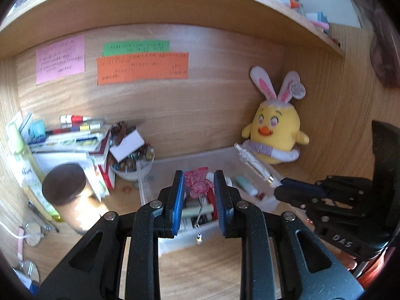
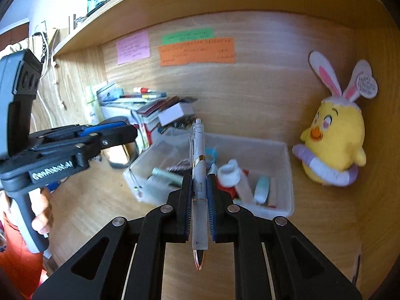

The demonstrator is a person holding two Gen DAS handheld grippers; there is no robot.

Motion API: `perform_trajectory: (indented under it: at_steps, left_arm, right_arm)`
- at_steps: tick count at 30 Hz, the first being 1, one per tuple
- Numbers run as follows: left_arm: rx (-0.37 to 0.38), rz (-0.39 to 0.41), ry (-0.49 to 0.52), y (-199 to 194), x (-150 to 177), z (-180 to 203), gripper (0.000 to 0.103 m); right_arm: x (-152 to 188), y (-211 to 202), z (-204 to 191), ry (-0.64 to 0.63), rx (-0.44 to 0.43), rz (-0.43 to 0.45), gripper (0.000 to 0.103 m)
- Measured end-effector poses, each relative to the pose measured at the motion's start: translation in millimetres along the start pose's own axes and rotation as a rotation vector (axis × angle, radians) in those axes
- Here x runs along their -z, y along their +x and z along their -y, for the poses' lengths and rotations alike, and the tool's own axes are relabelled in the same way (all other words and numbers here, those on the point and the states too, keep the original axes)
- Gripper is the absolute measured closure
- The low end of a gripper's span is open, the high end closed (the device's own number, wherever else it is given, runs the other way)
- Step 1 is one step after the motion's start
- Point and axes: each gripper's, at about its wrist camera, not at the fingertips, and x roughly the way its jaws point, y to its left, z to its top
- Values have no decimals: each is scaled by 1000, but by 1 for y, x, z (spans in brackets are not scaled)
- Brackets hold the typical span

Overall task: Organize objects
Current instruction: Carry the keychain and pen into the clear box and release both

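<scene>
A wooden desk nook fills both views, its back wall carrying pink, green and orange notes (image 1: 142,68) in the upper middle, with a shelf overhead. The counter (image 1: 200,270) holds a clear plastic bin (image 2: 285,175) at centre, a yellow chick plush (image 2: 332,147) against the right wall, and a pile of books and markers (image 1: 75,137) at left beside a brown-lidded jar (image 1: 64,183). The bin holds tubes, small bottles and a roll of tape, loosely heaped. The right tongs (image 2: 200,200) are clamped on a white pen (image 2: 198,175), its long axis running straight ahead, tip toward the camera and clicker end over the bin. The left tongs (image 1: 198,195) sit partly apart around a pink charm (image 1: 198,182) with a dangling chain, just above the bin's near edge; whether the pads press it I cannot tell. Both loads lie close to the bin, so releasing into it looks likely.
</scene>
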Motion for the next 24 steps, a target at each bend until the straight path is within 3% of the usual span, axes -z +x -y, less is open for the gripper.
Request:
perform_trajectory:
  at_steps: [9,24]
  left_arm:
    - [-26,1,-9,26,-21,-1,80]
    - [-20,-173,-57,97,10,-18,80]
  right_arm:
    - [-28,26,15,-37,27,9,93]
    - [-20,100,16,-90,-12,-161,93]
